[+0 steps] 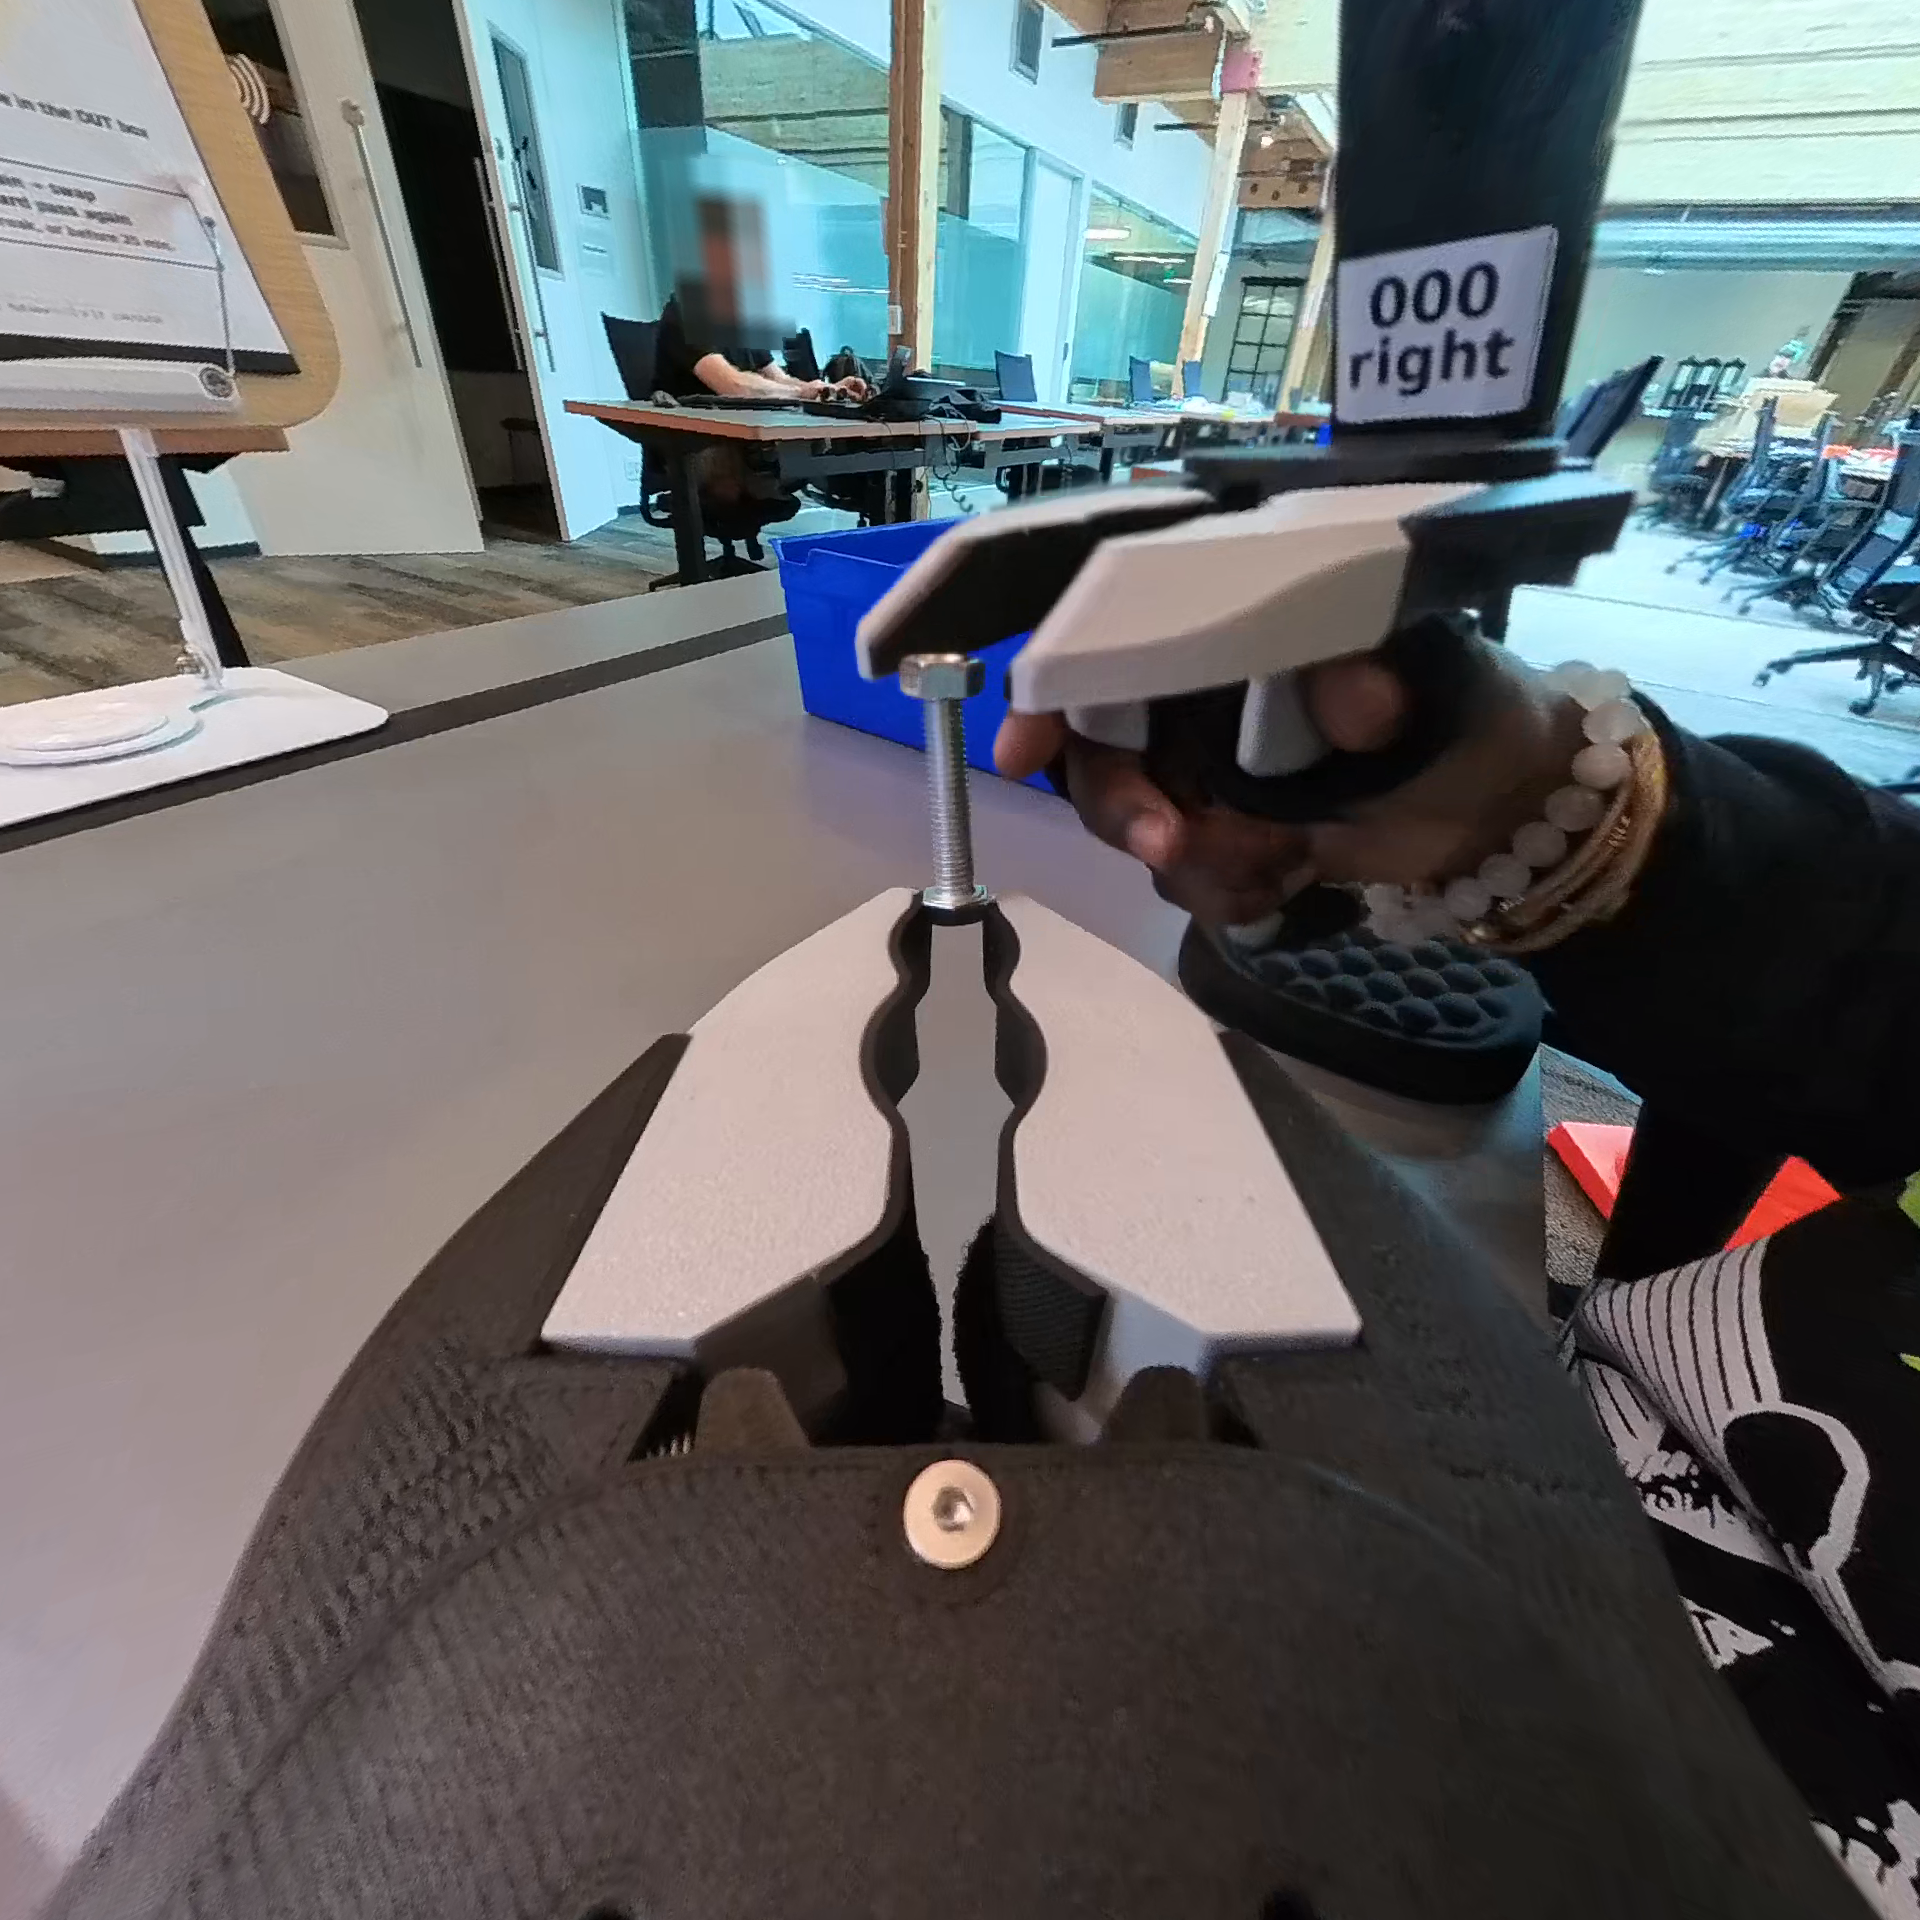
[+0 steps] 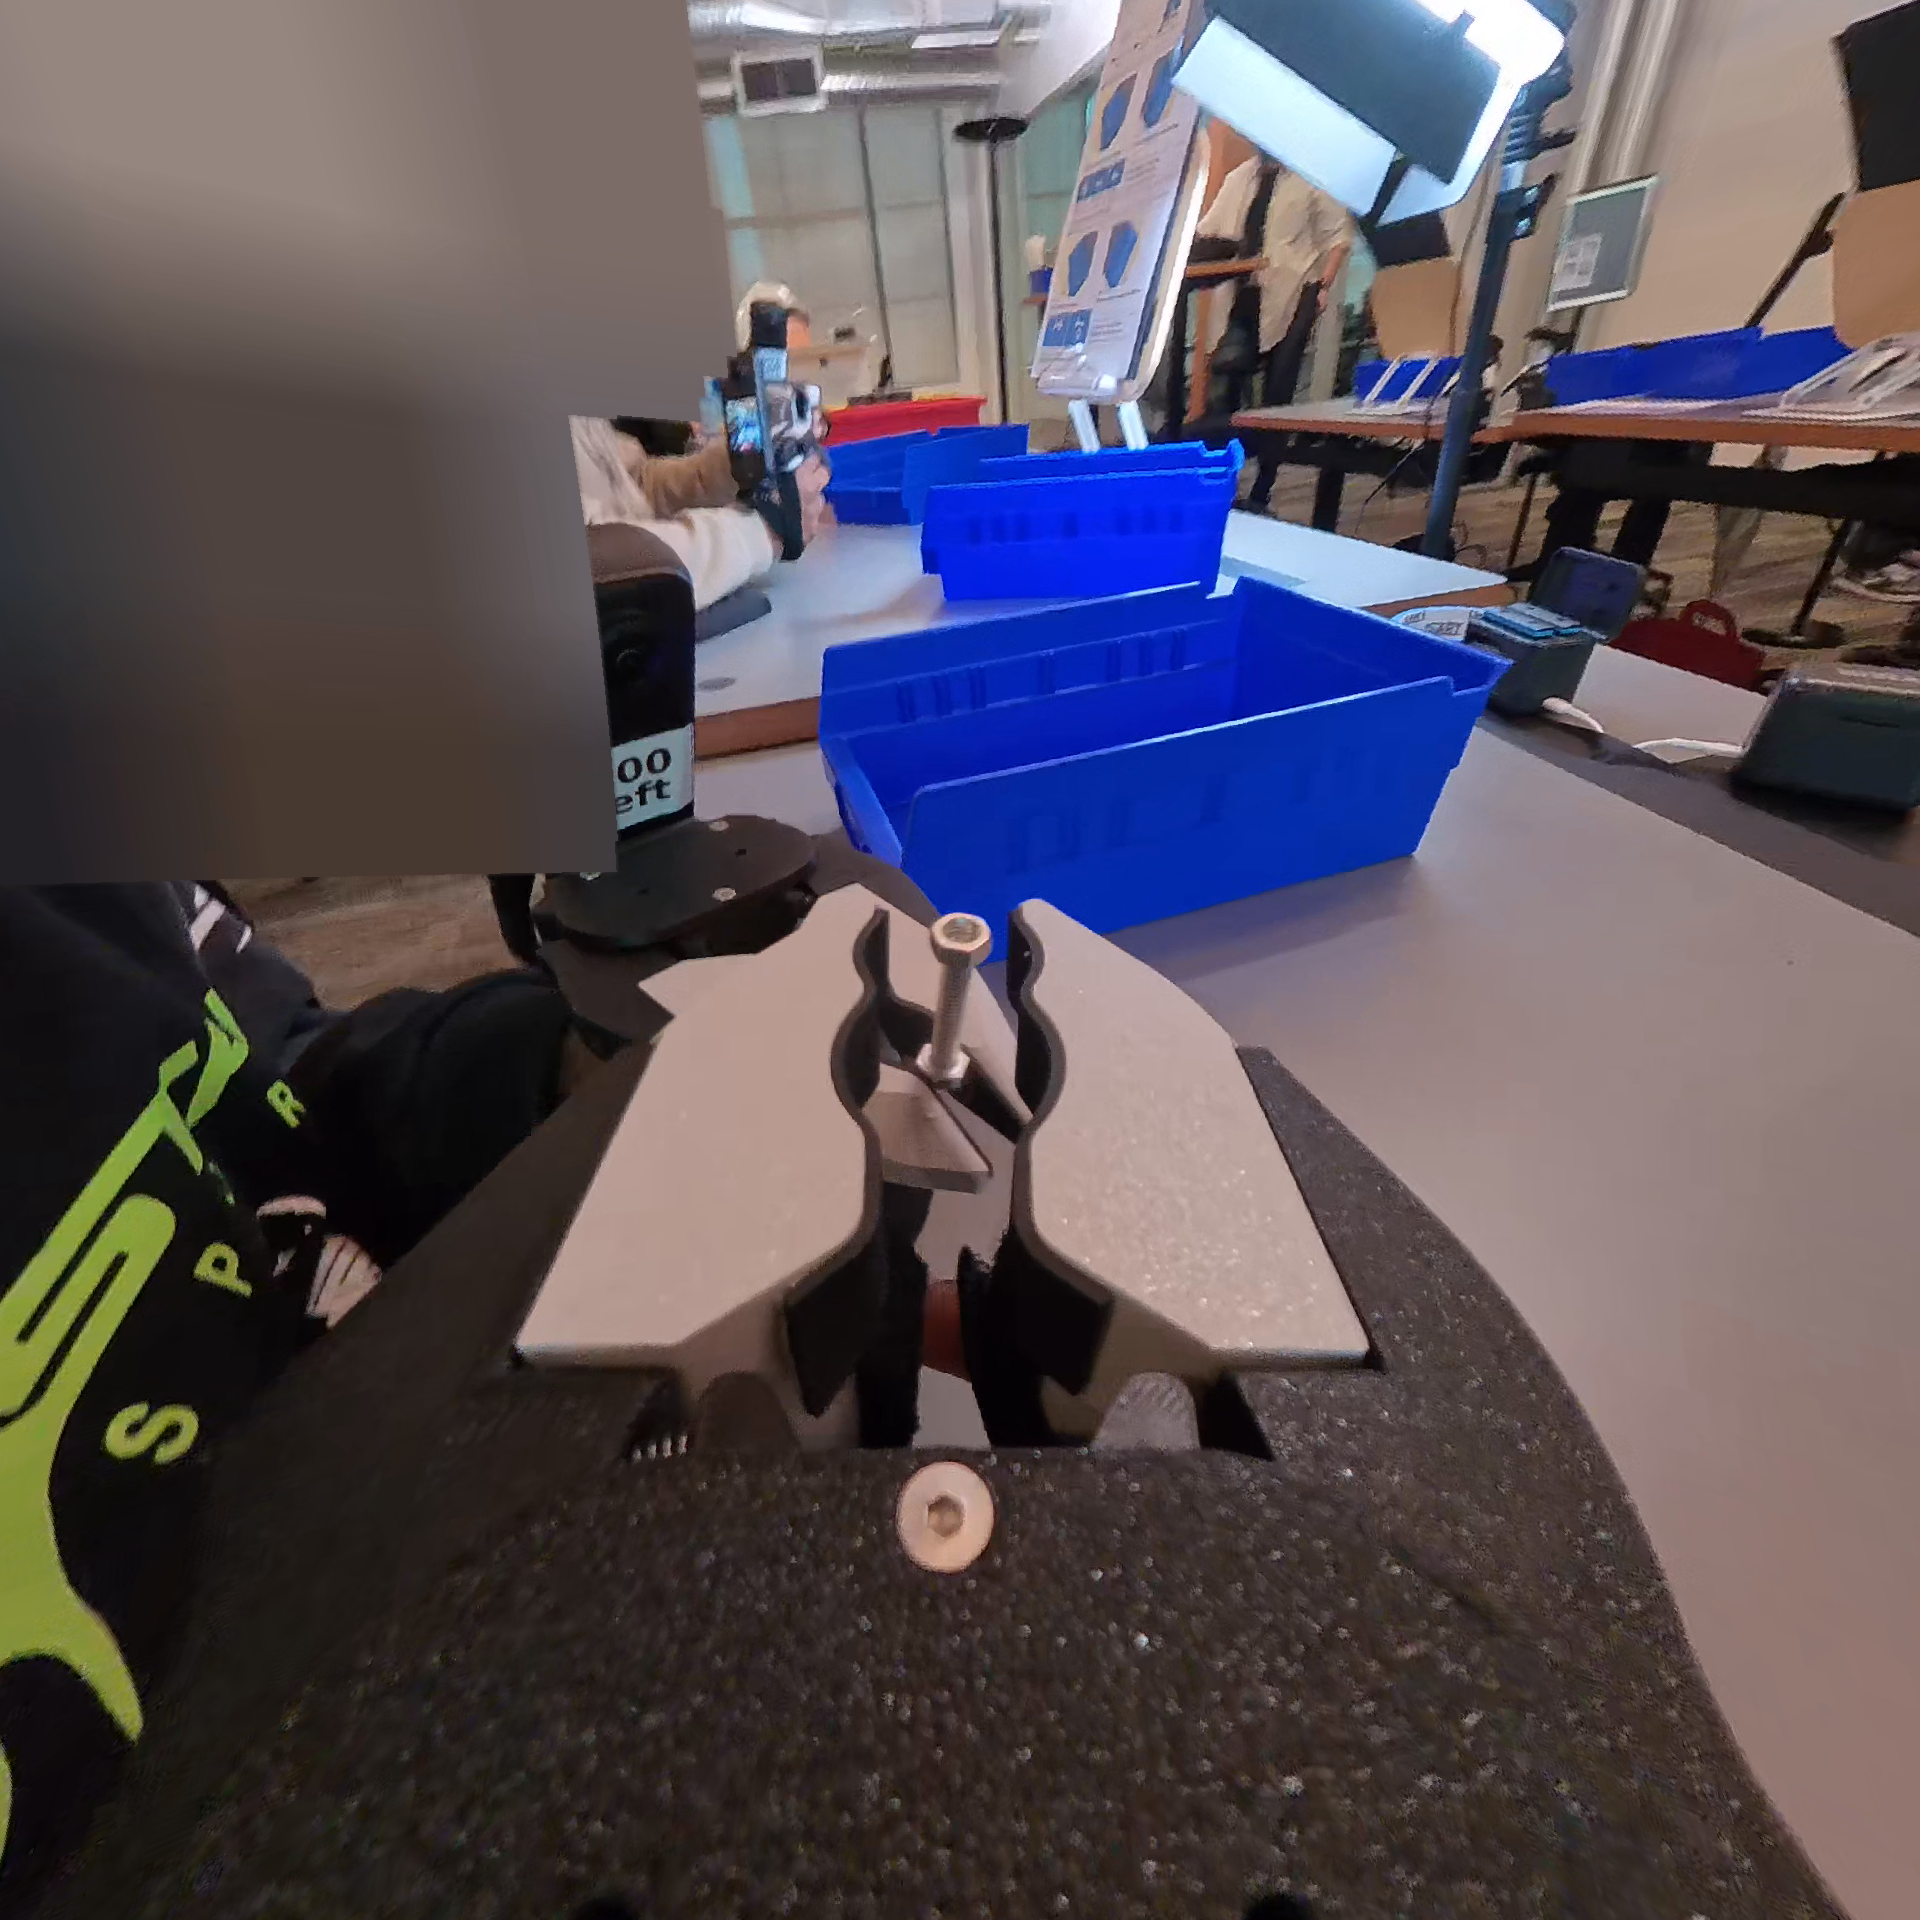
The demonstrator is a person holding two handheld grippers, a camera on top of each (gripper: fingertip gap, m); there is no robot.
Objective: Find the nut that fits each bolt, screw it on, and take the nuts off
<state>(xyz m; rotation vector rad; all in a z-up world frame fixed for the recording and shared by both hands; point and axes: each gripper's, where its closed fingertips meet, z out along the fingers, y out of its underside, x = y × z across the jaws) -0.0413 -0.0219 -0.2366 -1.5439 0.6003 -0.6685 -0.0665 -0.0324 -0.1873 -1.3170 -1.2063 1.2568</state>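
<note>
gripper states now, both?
Left gripper: shut on the nut at the bolt's lower end.
Right gripper: open around the bolt head.

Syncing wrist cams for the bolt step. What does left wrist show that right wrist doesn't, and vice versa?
Left wrist only: the nut at the bolt's lower end, pinched at the left gripper tips; the hand holding the right gripper; a dimpled black pad.

Right wrist only: the inside of the blue bin, more bins behind it, a studio light.

Both: the upright bolt, its head between the right gripper fingertips, and the grey table.
</note>
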